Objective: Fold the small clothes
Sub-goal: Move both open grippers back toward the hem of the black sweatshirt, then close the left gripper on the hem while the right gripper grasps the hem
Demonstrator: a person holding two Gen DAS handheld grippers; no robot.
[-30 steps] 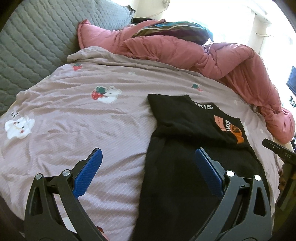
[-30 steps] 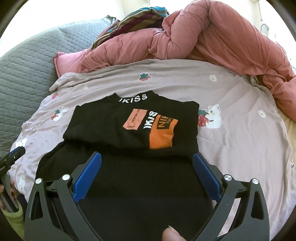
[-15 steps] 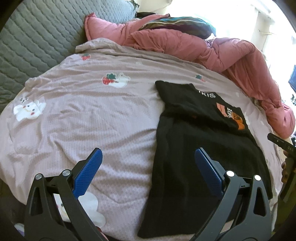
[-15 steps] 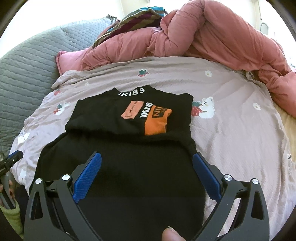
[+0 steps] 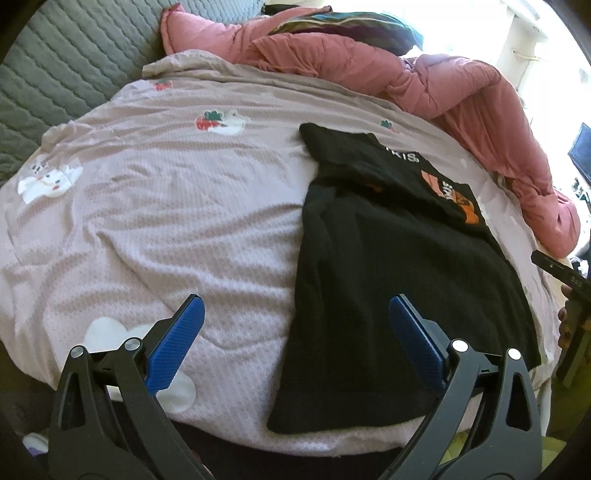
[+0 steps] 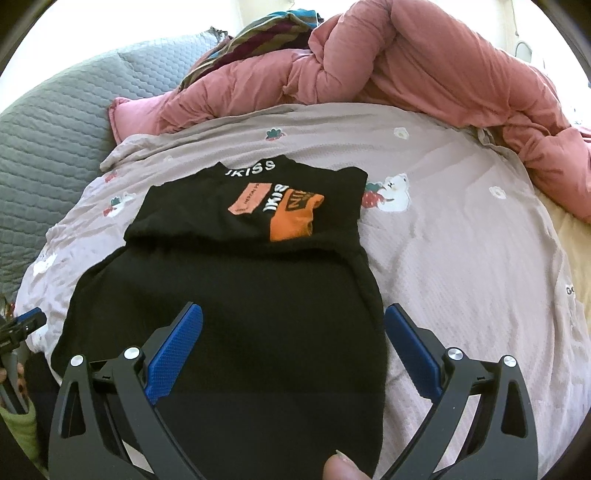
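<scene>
A: Logging the garment first. The black shirt [image 6: 229, 302] is lying flat on the mauve sheet [image 6: 461, 258], which is covering the bed. Its far end is sitting doubled over the rest, with the orange print [image 6: 291, 218] and white lettering facing up on that folded part.

B: Confirming from the left wrist view: the shirt [image 5: 388, 266] is occupying the right half of the sheet [image 5: 166, 221], its near hem reaching almost to the sheet's front edge.

A: Left gripper [image 5: 293, 341]: jaws are standing wide apart, holding nothing. The blue pad [image 5: 177, 341] on one side is hovering over bare sheet; the other pad is showing over the shirt's near left portion. Contact with the fabric: cannot tell.

B: Right gripper [image 6: 293, 349]: likewise spread fully, gripping nothing. Both fingers are showing over the shirt's near half, the right-hand one close to the shirt's right edge.

A: The right gripper [image 5: 569, 291] is also appearing at the far right rim of the left view, beside the shirt's right edge.

B: And the left gripper [image 6: 22, 328] is peeking in at the left rim of the right view, just off the shirt's left side.

A: Background: pink comforter [image 6: 424, 66] is lying bunched along the far side, striped cloth [image 6: 258, 29] sitting on top, grey quilted headboard [image 6: 48, 122] standing at left.
</scene>
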